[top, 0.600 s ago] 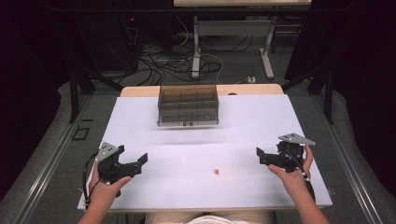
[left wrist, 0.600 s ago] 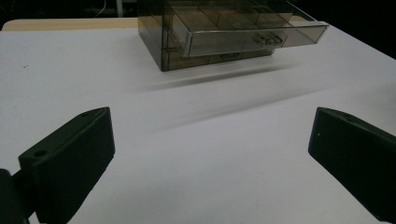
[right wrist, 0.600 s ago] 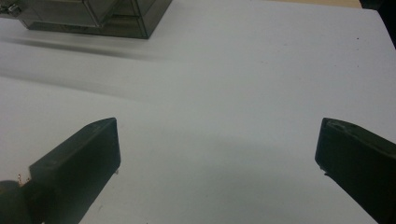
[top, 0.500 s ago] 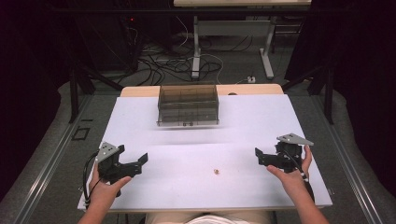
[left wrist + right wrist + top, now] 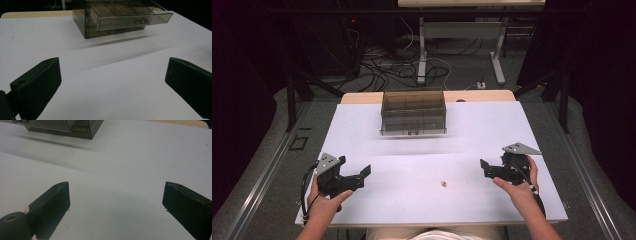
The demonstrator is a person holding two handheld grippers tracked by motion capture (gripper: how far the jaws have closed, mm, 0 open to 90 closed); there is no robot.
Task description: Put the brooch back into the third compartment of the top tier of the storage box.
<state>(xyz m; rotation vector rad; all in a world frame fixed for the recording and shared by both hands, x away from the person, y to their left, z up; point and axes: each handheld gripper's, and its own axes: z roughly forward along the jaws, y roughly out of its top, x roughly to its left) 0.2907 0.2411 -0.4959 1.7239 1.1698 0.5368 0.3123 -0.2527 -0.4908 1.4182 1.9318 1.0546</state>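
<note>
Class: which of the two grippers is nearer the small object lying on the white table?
The right gripper: the small object lies right of the table's middle, while the left gripper sits farther away.

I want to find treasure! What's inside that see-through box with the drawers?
The smoky drawer box shows dividers making little compartments, and one drawer is slid out. No treasure shows inside, though the dark plastic is too murky to be sure.

A laboratory or test workspace is indicated. A plain white tabletop [image 5: 492, 130] is set on a grey floor [image 5: 277, 145] and enclosed by dark curtains [image 5: 592, 60]. Loose black cables [image 5: 382, 70] are seen spread across the floor behind it, beside the metal legs of a second bench [image 5: 422, 50]. A power strip [image 5: 481, 85] is seen near those legs.
</note>
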